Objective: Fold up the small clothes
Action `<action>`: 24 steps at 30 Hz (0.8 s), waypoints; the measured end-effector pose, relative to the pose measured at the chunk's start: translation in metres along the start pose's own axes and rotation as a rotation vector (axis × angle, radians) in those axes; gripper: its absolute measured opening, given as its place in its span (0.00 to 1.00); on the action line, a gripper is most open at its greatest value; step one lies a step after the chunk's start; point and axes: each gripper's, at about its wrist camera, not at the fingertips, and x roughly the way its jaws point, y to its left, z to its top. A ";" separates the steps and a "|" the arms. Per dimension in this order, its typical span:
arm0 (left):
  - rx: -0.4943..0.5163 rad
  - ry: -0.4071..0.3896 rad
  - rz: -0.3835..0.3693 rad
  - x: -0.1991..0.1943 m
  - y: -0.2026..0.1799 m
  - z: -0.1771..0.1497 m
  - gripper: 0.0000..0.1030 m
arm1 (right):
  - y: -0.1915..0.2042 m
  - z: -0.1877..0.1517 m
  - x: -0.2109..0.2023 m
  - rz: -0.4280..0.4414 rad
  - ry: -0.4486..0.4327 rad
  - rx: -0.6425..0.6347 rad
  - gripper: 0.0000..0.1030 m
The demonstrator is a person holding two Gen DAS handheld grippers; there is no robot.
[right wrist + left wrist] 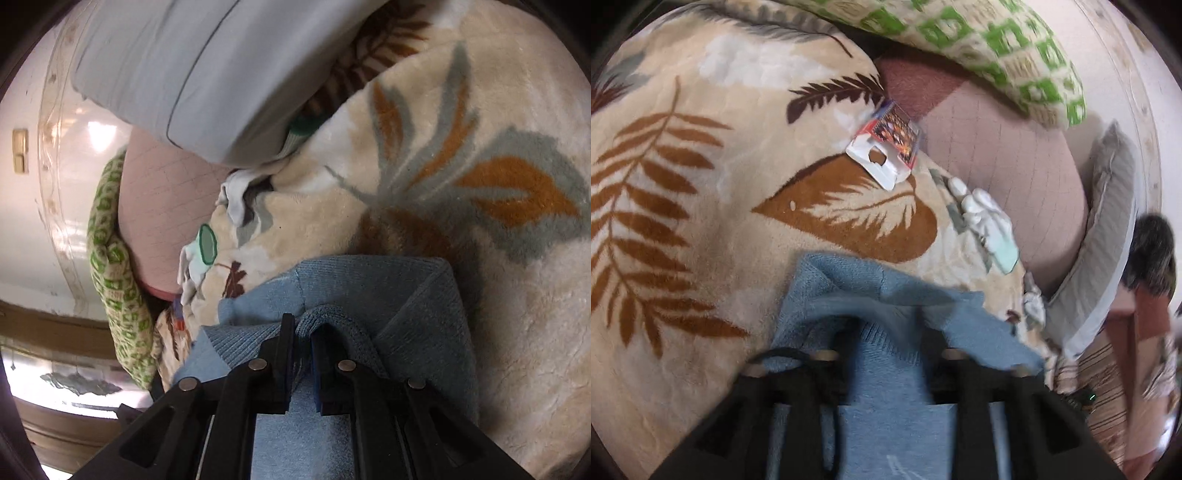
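Around your blue knitted garment (886,306) lies a cream plush blanket printed with brown and grey leaves (701,221), and the garment rests bunched on it, right under both of your tools. Just beyond it in the left wrist view sits a torn white cardboard packet with a colourful print (886,147), and to the right of that a small white and mint sock (986,221), both on the blanket and apart from the garment. A green-and-cream patterned cushion (997,48) and a grey pillow (1108,229) lean against the pink quilted headboard (997,155) behind. Your left gripper (886,354) has its black fingers spread wide, with blue cloth draped over both tips, so you cannot tell whether it pinches anything. Your right gripper (303,332) has its fingers drawn nearly together, clamped on a rolled fold of the blue knit. The near part of the garment is cut off by the tool bodies in both views. The left view is blurred towards the right edge, where a dark furry shape (1152,251) cannot be made out.
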 end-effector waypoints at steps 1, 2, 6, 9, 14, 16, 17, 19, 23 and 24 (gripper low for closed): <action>-0.001 -0.032 0.006 -0.009 -0.002 0.001 0.64 | 0.004 -0.002 -0.005 -0.010 -0.002 -0.007 0.13; 0.003 -0.079 0.025 -0.020 -0.004 0.003 0.72 | 0.008 -0.003 -0.011 -0.025 -0.015 -0.026 0.26; 0.026 -0.171 0.032 -0.071 -0.006 0.004 0.75 | 0.021 -0.005 -0.061 -0.019 -0.166 -0.035 0.84; 0.131 -0.191 0.017 -0.102 -0.017 -0.016 0.75 | 0.028 -0.013 -0.087 0.075 -0.156 -0.051 0.84; 0.251 -0.110 -0.002 -0.105 -0.022 -0.083 0.75 | 0.036 -0.053 -0.083 0.264 0.033 -0.130 0.84; 0.276 -0.077 0.074 -0.085 -0.013 -0.109 0.75 | 0.016 -0.069 -0.069 0.329 0.105 -0.082 0.84; 0.283 -0.056 0.159 -0.069 -0.006 -0.118 0.75 | 0.006 -0.073 -0.061 0.305 0.115 -0.065 0.82; 0.269 0.000 0.274 -0.039 0.010 -0.127 0.72 | -0.021 -0.076 -0.046 0.154 0.107 -0.024 0.48; 0.294 -0.076 0.204 -0.072 -0.009 -0.135 0.73 | 0.007 -0.092 -0.080 0.135 0.066 -0.121 0.80; 0.306 -0.096 0.178 -0.083 -0.013 -0.138 0.74 | 0.017 -0.102 -0.093 0.168 0.056 -0.167 0.80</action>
